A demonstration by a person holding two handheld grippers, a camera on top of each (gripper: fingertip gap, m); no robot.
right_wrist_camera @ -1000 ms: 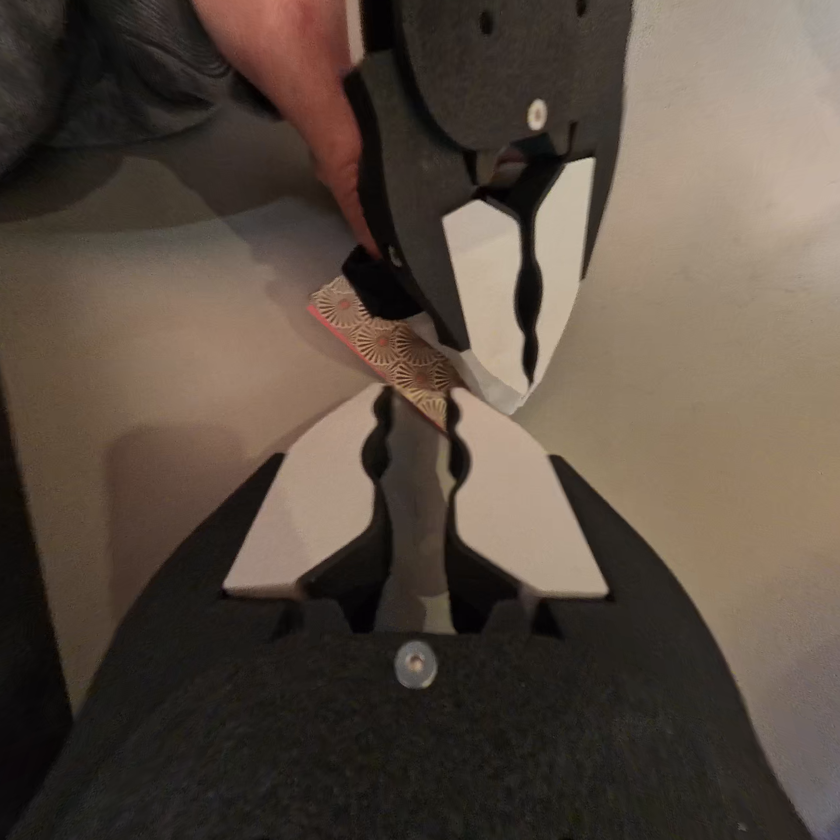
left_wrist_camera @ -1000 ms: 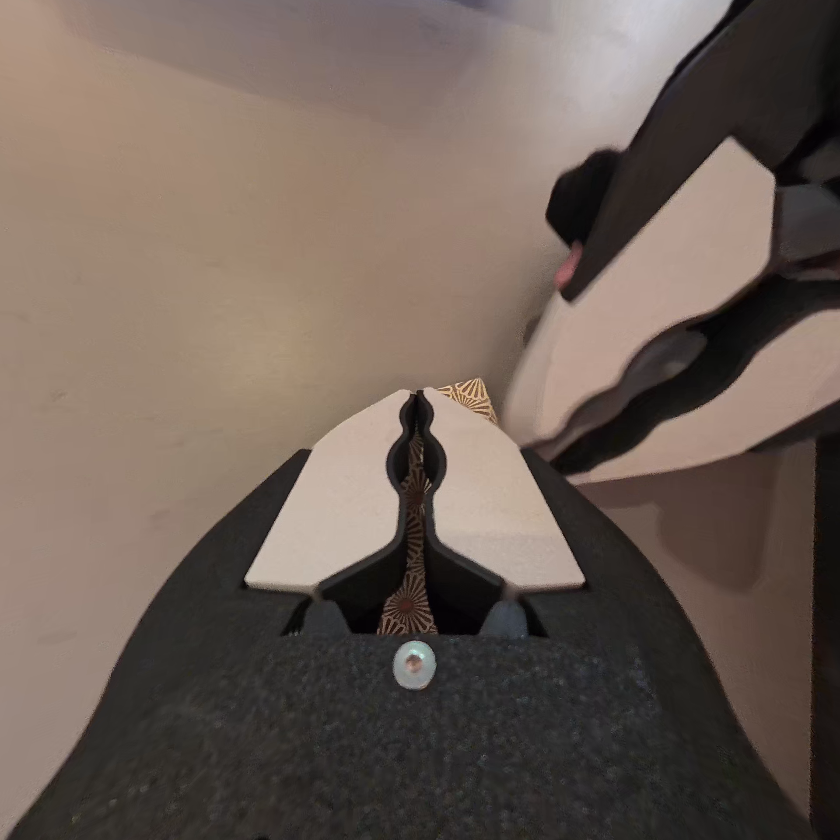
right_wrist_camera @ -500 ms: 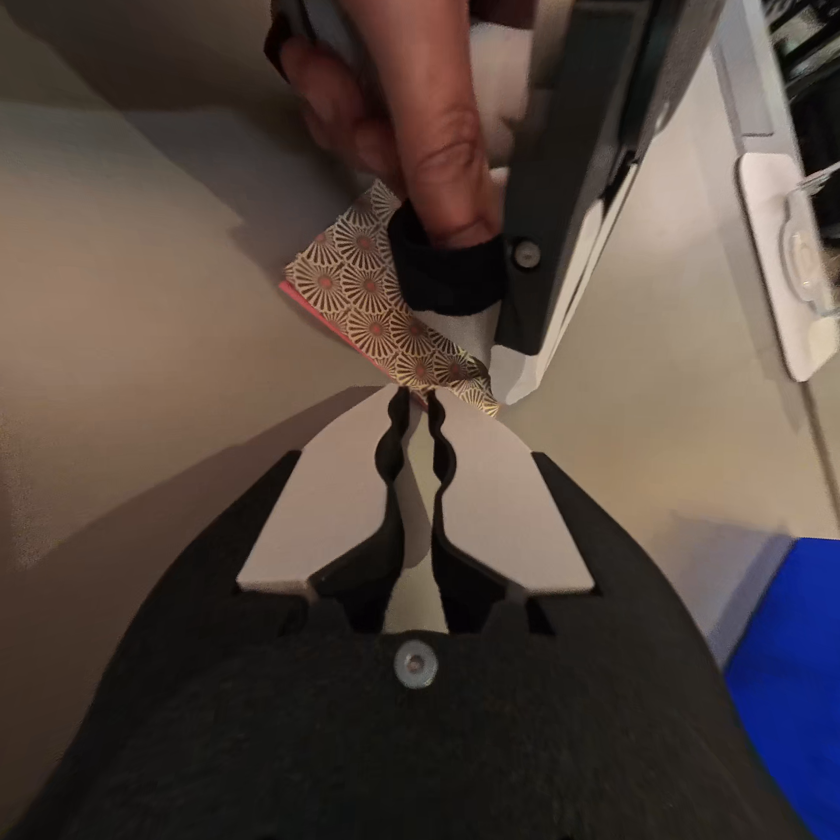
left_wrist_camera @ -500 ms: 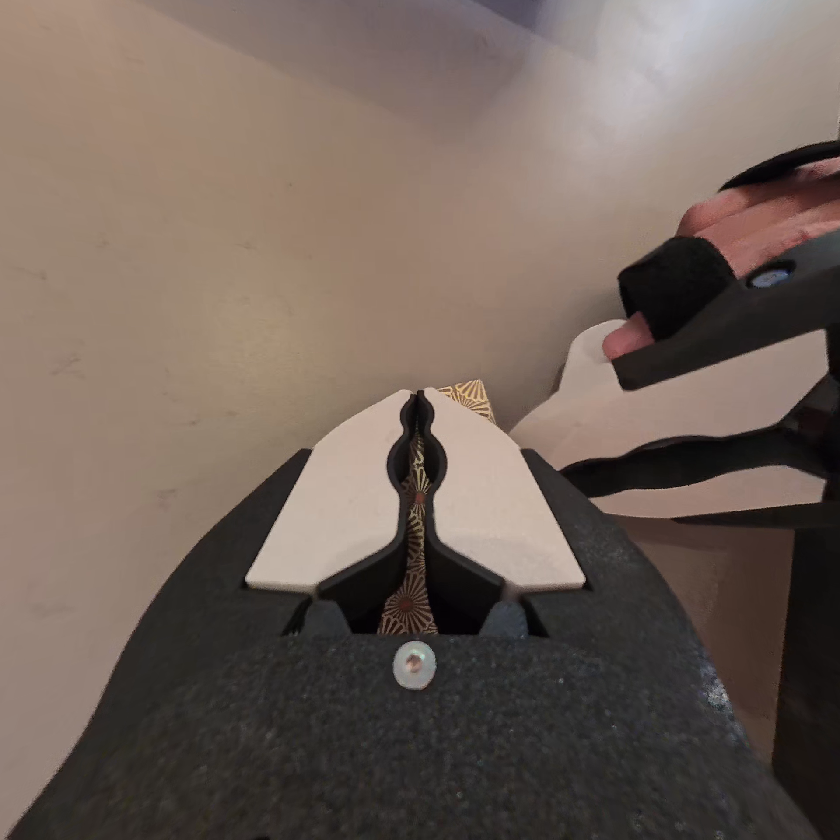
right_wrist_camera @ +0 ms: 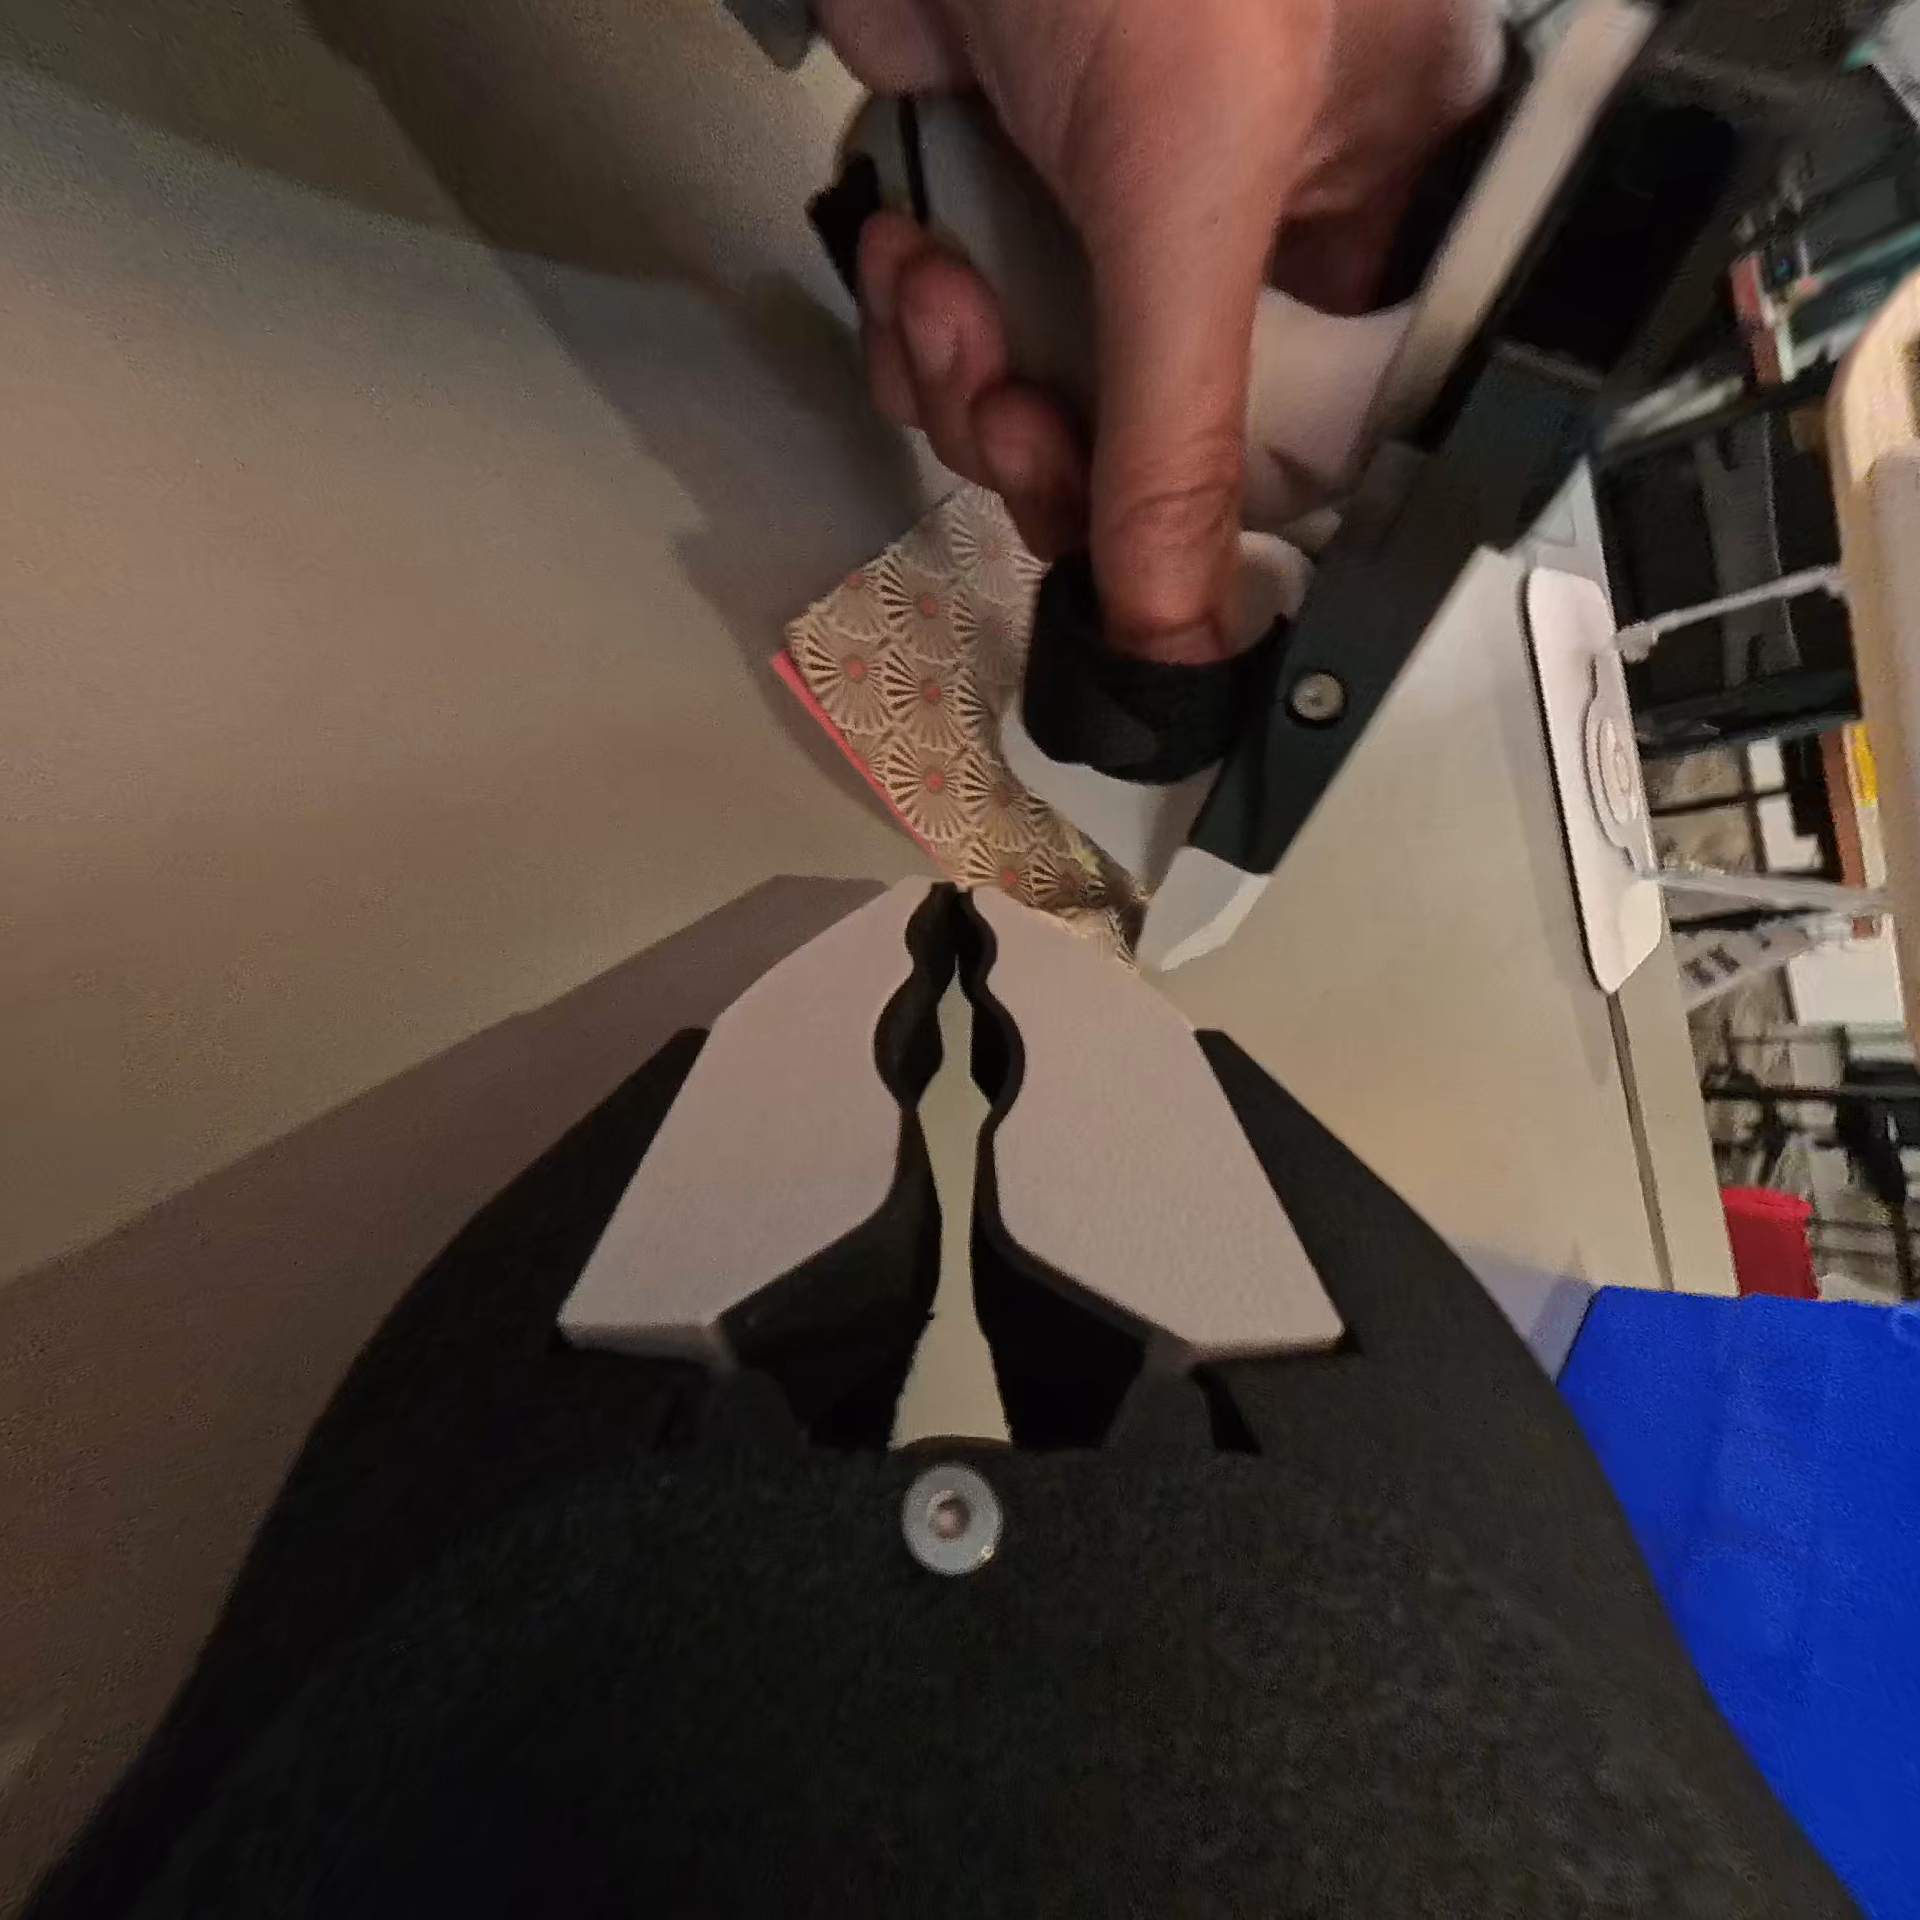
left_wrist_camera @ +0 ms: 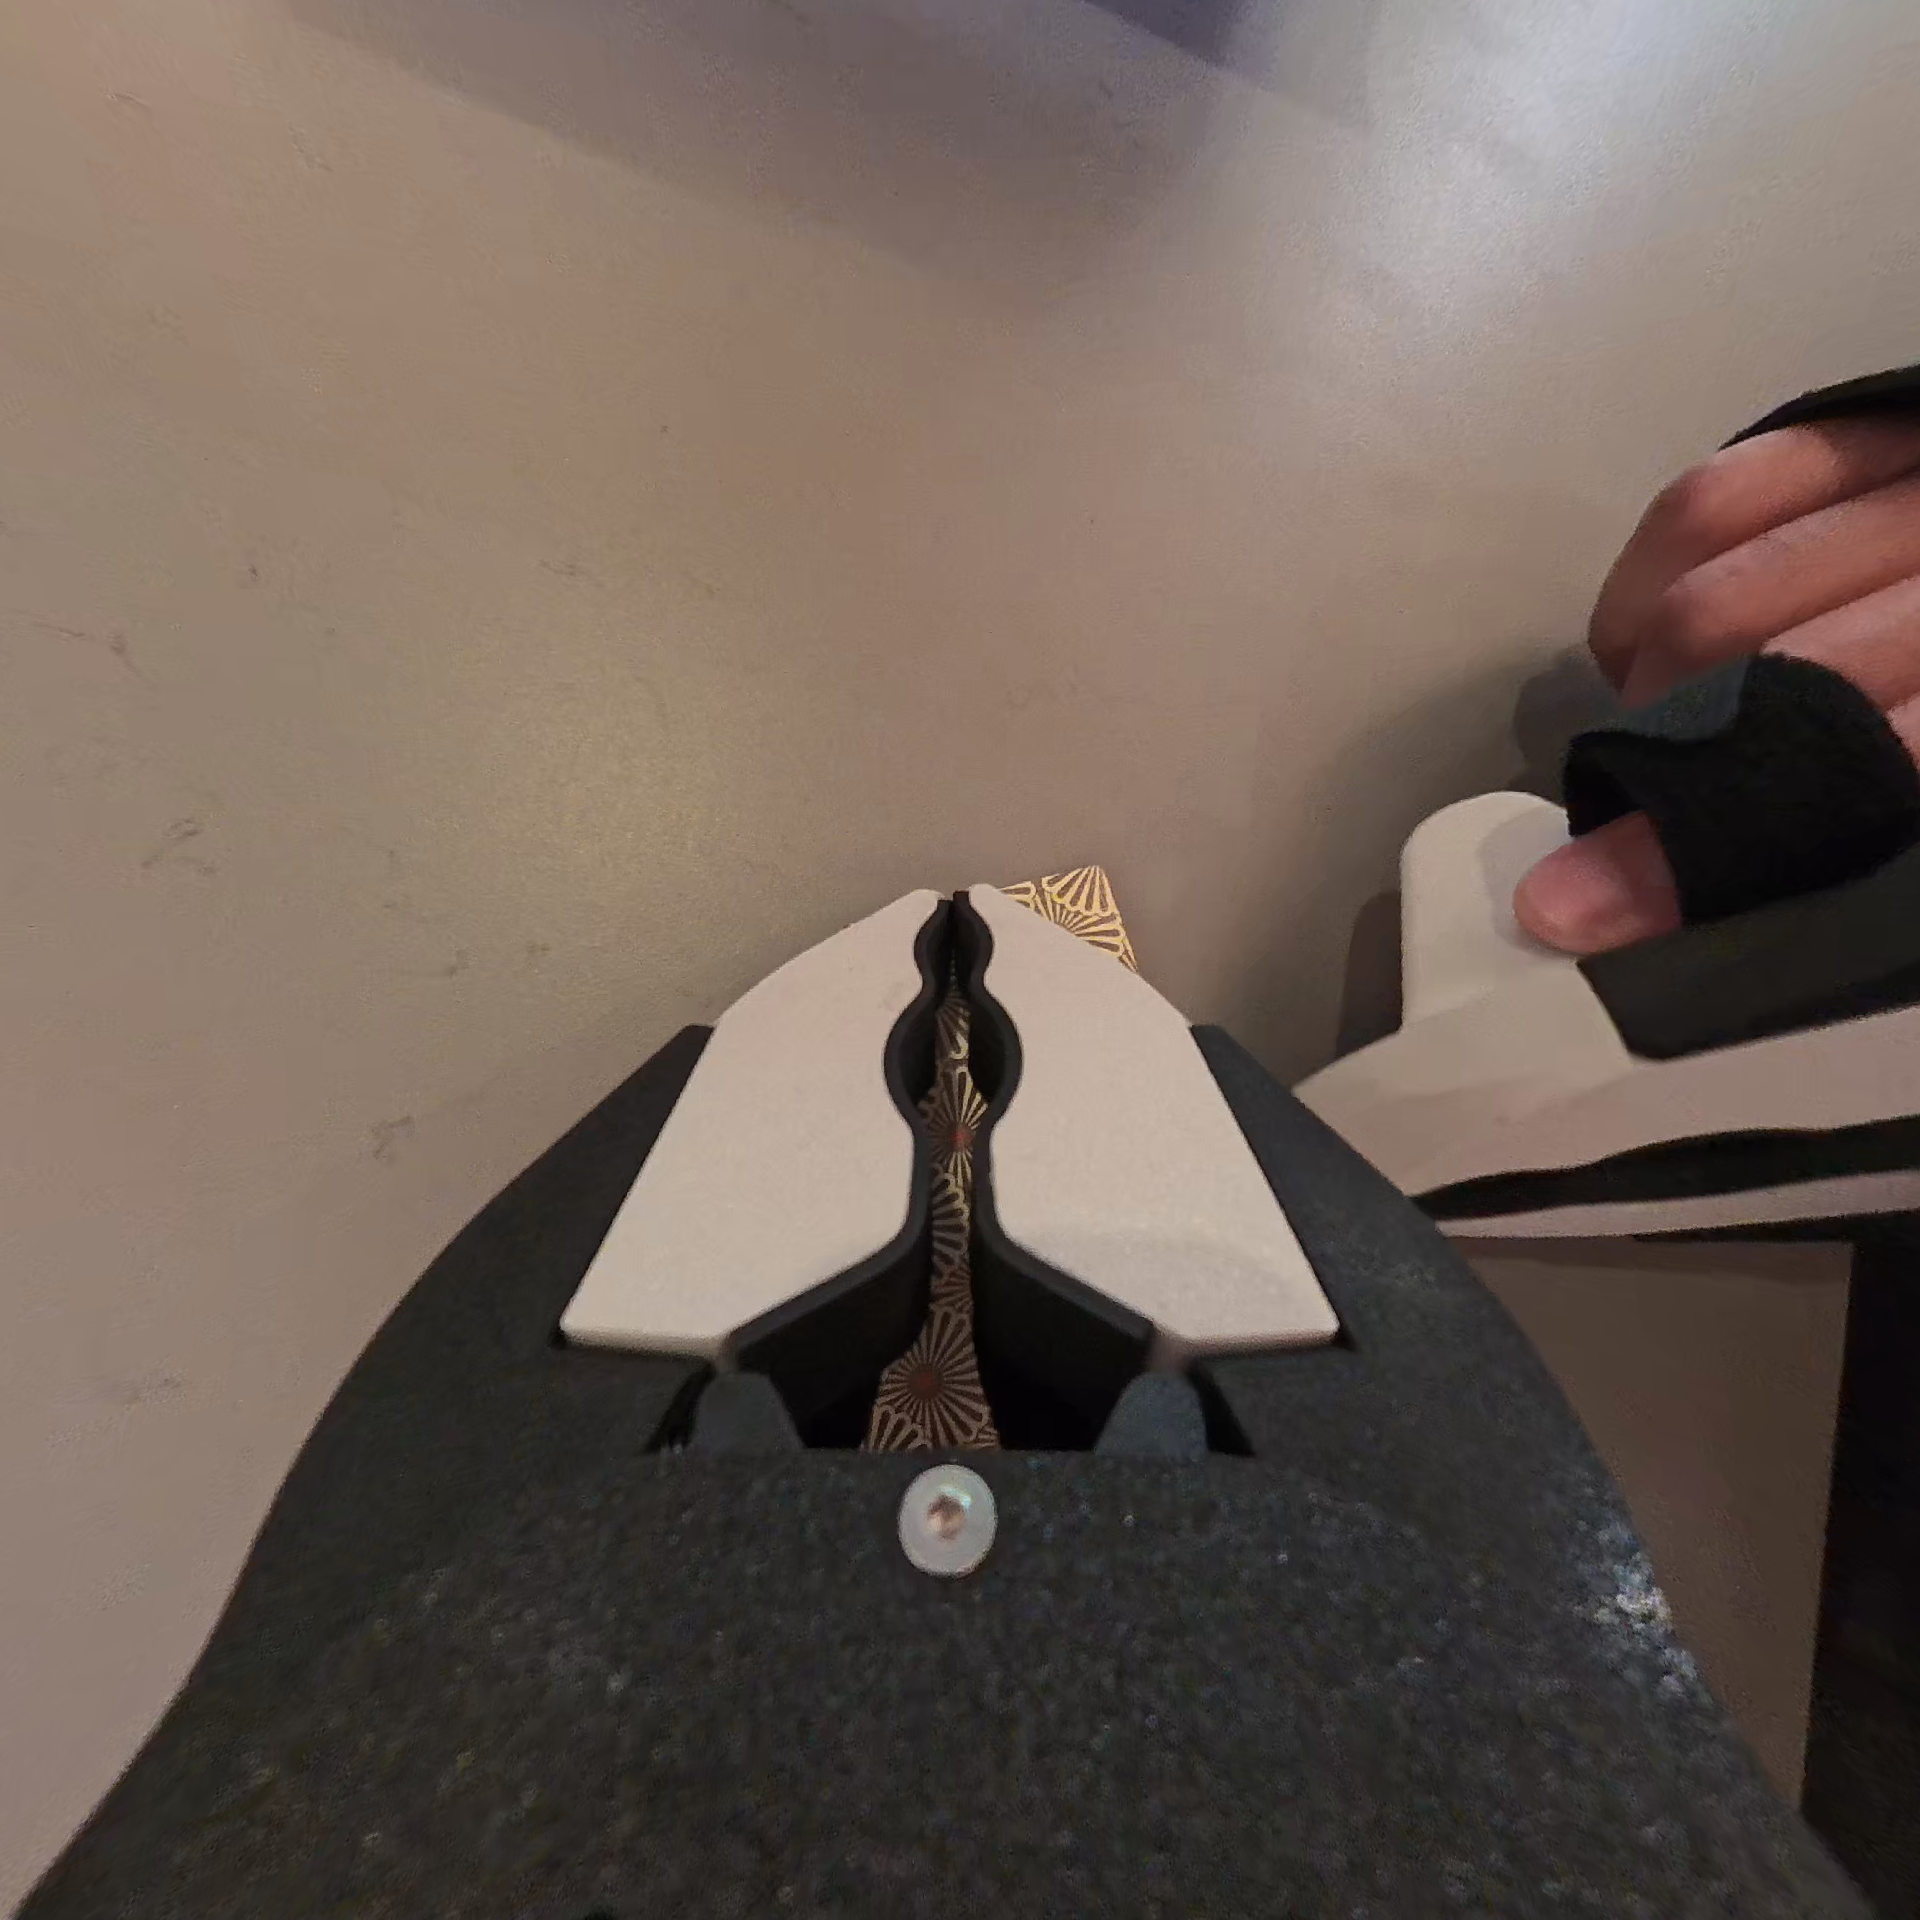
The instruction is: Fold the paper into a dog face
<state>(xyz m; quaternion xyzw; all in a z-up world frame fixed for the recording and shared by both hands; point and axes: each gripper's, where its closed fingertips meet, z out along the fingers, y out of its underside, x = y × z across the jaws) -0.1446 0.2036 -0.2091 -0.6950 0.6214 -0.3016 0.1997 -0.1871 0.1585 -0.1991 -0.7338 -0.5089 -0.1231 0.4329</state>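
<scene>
The patterned paper (left_wrist_camera: 951,1216) is clamped between the closed fingers of the left gripper (left_wrist_camera: 954,902), one corner being seen past the tips just right of centre; in the right wrist view the paper (right_wrist_camera: 925,707) is seen at frame centre, folded, a pink edge exposed along its lower left side; the right gripper (right_wrist_camera: 954,902) is nearly closed at its tips against the paper's lower edge, though whether it is pinched cannot be told; bare table (left_wrist_camera: 468,623) is left open across the left half.
</scene>
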